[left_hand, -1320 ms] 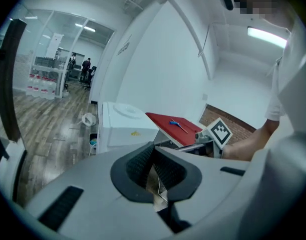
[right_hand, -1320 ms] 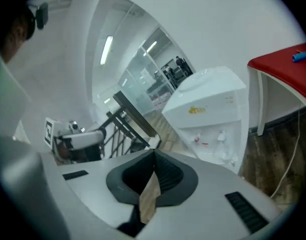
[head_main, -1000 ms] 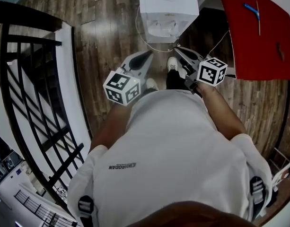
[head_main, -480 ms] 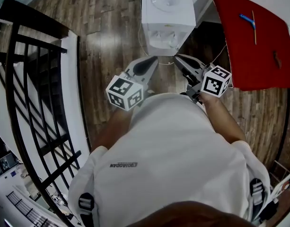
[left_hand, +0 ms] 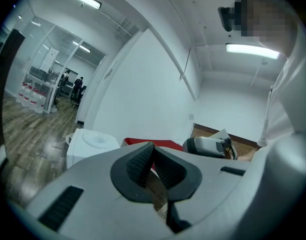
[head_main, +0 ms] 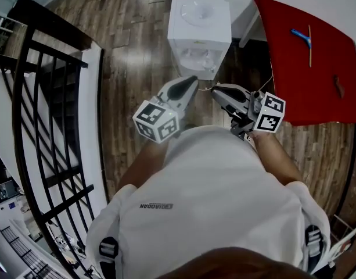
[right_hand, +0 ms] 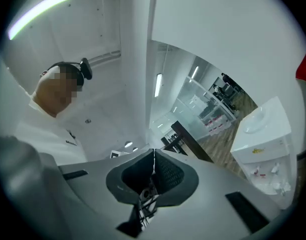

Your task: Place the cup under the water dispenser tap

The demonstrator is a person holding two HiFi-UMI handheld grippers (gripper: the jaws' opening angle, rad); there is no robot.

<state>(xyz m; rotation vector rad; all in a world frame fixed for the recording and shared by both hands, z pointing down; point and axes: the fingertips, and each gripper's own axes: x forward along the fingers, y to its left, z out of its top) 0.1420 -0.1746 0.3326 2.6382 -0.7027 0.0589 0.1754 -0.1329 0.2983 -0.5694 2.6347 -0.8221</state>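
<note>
Looking down from the head view, I have both tools held out over the wooden floor (head_main: 131,51), just ahead of a white shirt (head_main: 212,202). The left tool (head_main: 192,81) is pressed together at its tips. In the left gripper view, the left tool (left_hand: 153,145) shows its ribbed pads meeting in a point with nothing pinched. The right tool (head_main: 214,88) is pressed together too. In the right gripper view, the right tool (right_hand: 153,151) has its pads tip to tip and is empty. The two tips are near each other but apart, both aimed toward 12 o'clock.

The dispenser (head_main: 199,31), white and boxy, stands at 12 o'clock from the tools, near their tips, with its tap side toward me. In the left gripper view the dispenser (left_hand: 90,144) is at 9 o'clock of the jaws. In the right gripper view the dispenser (right_hand: 265,139) is at 3 o'clock, with its taps (right_hand: 265,174) low on the front. I cannot tell from any view where the cup is.

A red surface (head_main: 305,57) lies at 2 o'clock, carrying a blue item (head_main: 301,36) and a thin stick (head_main: 309,42). A black railing (head_main: 50,109) runs along at 9 o'clock.
</note>
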